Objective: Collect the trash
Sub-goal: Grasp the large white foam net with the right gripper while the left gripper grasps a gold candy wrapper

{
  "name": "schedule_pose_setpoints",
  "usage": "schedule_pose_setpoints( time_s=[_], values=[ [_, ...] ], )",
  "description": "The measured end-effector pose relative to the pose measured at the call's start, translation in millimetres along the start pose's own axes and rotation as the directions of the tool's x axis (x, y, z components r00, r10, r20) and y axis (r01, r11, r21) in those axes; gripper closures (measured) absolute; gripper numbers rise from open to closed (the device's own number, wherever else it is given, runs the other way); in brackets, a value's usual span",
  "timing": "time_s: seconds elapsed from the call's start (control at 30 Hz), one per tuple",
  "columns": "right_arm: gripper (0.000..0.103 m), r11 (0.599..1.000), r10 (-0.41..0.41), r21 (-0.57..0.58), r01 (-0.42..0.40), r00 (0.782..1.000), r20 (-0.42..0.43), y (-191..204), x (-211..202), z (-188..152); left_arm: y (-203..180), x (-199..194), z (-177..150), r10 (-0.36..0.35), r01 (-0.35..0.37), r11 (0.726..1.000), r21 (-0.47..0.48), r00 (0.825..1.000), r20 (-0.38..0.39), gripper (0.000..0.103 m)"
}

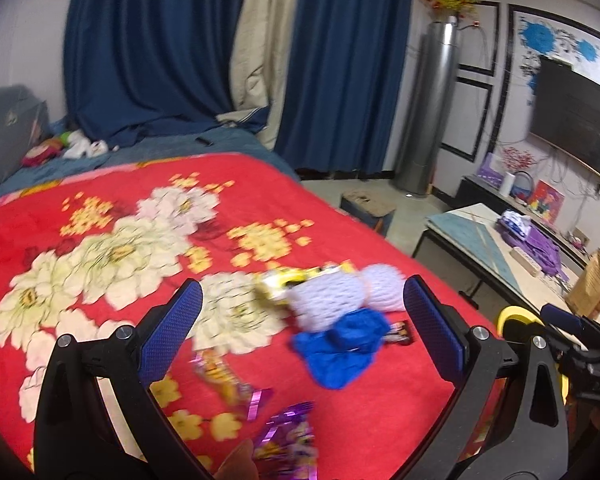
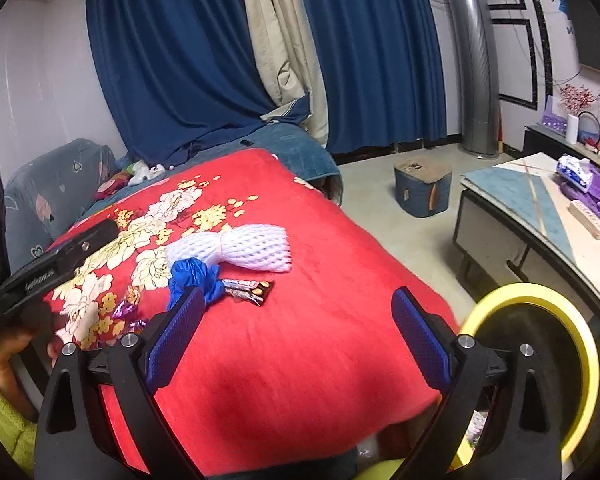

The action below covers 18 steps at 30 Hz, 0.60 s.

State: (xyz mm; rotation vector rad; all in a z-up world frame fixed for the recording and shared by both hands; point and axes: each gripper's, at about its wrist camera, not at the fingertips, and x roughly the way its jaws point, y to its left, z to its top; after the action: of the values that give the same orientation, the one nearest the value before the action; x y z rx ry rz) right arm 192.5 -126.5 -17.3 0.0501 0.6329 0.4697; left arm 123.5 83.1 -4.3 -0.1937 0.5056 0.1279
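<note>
Trash lies on a red flowered blanket (image 1: 100,208): a white foam net (image 1: 332,296), a crumpled blue glove (image 1: 344,348), a yellow wrapper (image 1: 296,278), a dark snack bar wrapper (image 1: 400,334), and purple foil wrappers (image 1: 288,436). My left gripper (image 1: 304,324) is open above this pile, holding nothing. In the right wrist view the foam net (image 2: 244,248), blue glove (image 2: 196,278) and snack bar wrapper (image 2: 246,290) lie ahead. My right gripper (image 2: 300,328) is open and empty near the bed's edge. A yellow-rimmed bin (image 2: 540,360) stands at its right.
A low table (image 2: 520,208) with purple items stands on the right. A small blue stool (image 2: 422,190) sits on the floor beyond the bed. Blue curtains (image 2: 188,60) and a silver column (image 2: 476,60) are at the back. A TV (image 1: 576,120) hangs on the wall.
</note>
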Motion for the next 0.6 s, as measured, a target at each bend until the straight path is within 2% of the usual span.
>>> schedule_pose_setpoints(
  time_s=[0.3, 0.43, 0.6],
  values=[
    [0.011, 0.998, 0.052, 0.027, -0.051, 0.997, -0.061, 11.6, 56.7, 18.6, 42.0, 6.5, -14.1, 0.040, -0.046, 0.996, -0.079, 0.996, -0.084, 0.011],
    [0.011, 0.995, 0.090, 0.047, -0.085, 0.989, -0.118, 10.4, 86.7, 25.3, 50.3, 11.2, -23.9, 0.024, -0.037, 0.994, -0.101, 0.992, -0.127, 0.011],
    [0.011, 0.994, 0.099, 0.072, -0.087, 0.977, -0.190, 6.3, 123.4, 31.1, 53.0, 20.5, -35.5, -0.018, -0.003, 0.994, -0.113, 0.983, -0.180, 0.011]
  ],
)
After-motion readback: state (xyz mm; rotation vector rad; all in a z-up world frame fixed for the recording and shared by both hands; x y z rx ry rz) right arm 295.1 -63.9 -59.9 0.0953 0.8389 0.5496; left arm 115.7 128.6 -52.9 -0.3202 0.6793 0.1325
